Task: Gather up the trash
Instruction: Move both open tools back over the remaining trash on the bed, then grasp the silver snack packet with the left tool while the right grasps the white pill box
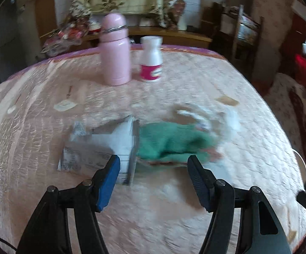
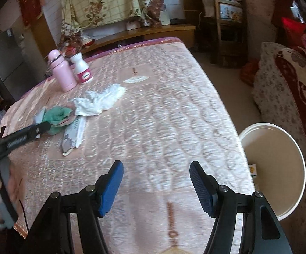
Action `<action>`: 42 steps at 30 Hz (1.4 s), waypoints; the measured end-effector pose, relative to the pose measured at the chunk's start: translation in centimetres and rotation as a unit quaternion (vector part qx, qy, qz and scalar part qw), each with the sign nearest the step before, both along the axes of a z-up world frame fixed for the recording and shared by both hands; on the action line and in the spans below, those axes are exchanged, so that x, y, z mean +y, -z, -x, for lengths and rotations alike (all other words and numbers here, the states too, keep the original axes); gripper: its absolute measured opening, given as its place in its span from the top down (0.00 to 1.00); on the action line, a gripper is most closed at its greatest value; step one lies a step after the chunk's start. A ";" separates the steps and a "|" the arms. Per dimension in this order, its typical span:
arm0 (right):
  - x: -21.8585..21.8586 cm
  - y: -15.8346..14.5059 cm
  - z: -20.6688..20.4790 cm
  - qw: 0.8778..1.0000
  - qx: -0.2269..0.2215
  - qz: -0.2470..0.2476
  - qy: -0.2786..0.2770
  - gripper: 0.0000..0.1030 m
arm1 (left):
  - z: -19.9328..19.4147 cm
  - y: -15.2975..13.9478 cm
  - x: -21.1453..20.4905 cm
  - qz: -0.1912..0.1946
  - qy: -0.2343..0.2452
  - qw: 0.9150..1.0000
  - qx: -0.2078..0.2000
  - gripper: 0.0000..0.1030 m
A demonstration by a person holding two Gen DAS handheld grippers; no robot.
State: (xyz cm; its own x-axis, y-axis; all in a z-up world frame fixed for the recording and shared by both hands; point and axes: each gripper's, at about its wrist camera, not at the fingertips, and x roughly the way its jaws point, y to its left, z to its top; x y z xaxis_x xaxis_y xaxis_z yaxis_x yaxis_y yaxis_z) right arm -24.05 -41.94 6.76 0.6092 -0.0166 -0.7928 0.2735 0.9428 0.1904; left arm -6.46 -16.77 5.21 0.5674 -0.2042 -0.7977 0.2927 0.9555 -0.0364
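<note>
Both left fingers (image 1: 114,165) hover just short of green cloth (image 1: 170,141) (apart).

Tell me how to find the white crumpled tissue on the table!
Look at the pink quilted tablecloth, then find the tall pink bottle and the white bottle with a pink label near its far corner. Just in front of them lies the crumpled white tissue, touching a green cloth. It is the only soft, wrinkly white heap.
</note>
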 end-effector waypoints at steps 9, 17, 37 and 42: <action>3.7 0.0 -2.6 0.999 0.002 0.001 -0.049 0.33 | -2.1 1.6 11.9 -0.026 -0.112 0.993 0.036 0.35; 7.2 0.4 -5.8 0.995 0.008 -0.020 -0.093 0.33 | -1.5 -0.7 14.8 0.004 -0.119 0.993 0.021 0.35; 8.0 0.2 -5.7 0.994 0.013 -0.014 -0.106 0.33 | -5.9 1.6 8.0 -0.068 -0.004 0.992 0.102 0.35; 8.8 0.3 -7.1 0.993 0.004 -0.026 -0.115 0.33 | -1.2 0.6 12.3 -0.042 0.023 0.993 0.109 0.35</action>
